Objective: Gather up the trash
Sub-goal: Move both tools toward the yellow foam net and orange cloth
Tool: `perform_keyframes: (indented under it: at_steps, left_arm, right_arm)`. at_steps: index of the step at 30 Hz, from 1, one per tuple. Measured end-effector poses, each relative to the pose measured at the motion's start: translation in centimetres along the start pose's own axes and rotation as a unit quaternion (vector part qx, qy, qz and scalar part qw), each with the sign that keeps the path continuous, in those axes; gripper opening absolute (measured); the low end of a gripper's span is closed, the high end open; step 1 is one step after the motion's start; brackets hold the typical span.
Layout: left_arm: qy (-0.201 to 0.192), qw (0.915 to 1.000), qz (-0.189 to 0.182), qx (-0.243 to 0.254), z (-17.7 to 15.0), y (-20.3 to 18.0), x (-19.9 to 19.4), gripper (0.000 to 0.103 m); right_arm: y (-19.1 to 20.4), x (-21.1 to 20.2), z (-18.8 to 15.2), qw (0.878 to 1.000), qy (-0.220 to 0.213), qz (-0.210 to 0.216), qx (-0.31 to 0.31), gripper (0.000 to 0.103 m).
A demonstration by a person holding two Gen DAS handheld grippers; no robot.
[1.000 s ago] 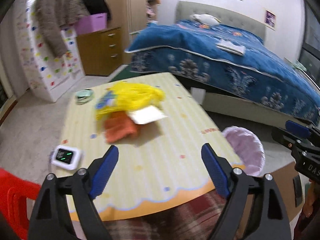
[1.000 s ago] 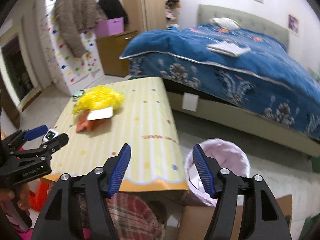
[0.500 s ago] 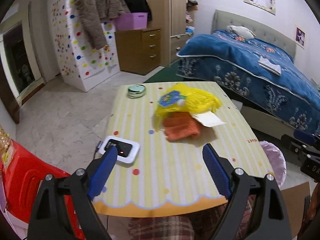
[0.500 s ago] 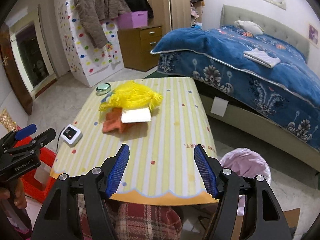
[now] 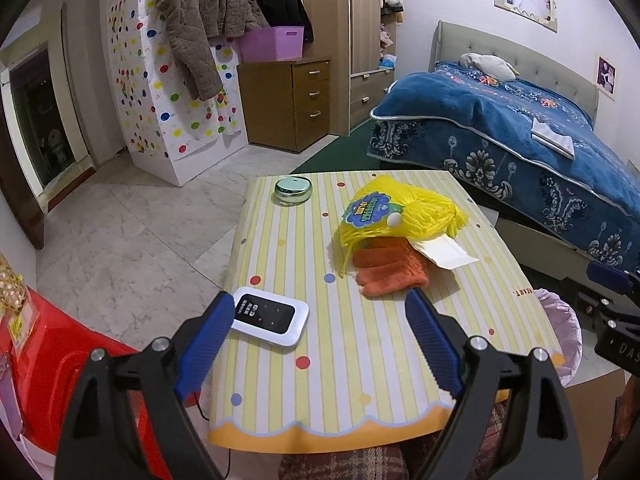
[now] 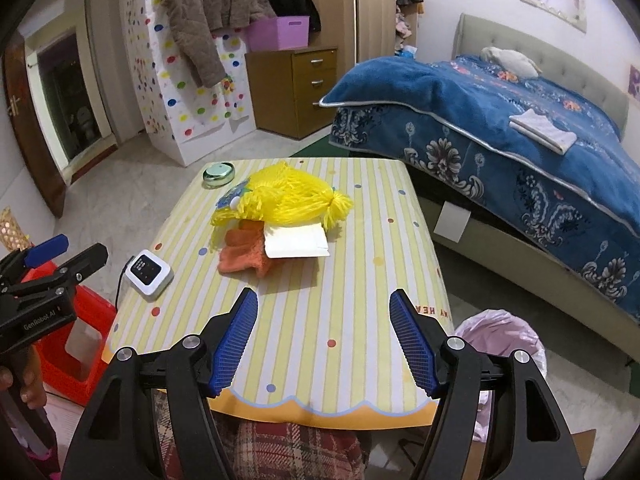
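Both your grippers hang over the near edge of the bench (image 6: 340, 288), and nothing is in them. The left gripper (image 5: 316, 340) is spread wide, and the right gripper (image 6: 323, 340) is spread too.

The trash sits in one pile ahead of both grippers, past the middle of the bench: a yellow net bag (image 6: 288, 196) on top, an orange cloth (image 6: 240, 254) under it, and a white card (image 6: 296, 242) poking out. The bin (image 6: 504, 336) with the pink liner is low on the floor, to the right of your right gripper.

Be careful, because these things lie on each other. If you pinch only the net, the card may slide off and fall. The net is stringy and may snag on a pad.

The small white gadget (image 5: 271, 316) lies just in front of your left gripper. A low sweep may knock it off. The round tin (image 5: 293, 190) sits beyond the pile; I think neither is trash.
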State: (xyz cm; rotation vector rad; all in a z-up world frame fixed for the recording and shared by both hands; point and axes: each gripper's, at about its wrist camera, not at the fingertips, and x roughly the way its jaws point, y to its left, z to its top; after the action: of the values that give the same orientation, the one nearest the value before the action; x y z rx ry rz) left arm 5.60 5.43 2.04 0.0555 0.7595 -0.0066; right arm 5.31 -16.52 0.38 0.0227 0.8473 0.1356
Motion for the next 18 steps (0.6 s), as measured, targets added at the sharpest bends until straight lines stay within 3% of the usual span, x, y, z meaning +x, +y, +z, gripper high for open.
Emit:
perform_keyframes:
  at_steps: [12,18]
  left_arm:
    - [0.013,0.9997,0.019,0.005,-0.6,-2.0,0.2,0.085]
    - [0.023,0.9993,0.027,0.014,-1.5,-3.2,0.2,0.085]
  right_arm:
    - [-0.4,1.1,-0.4,0.999,0.003,0.018,-0.027,0.073]
    - [-1.0,1.4,-1.4,0.998,0.005,0.05,-0.025,0.073]
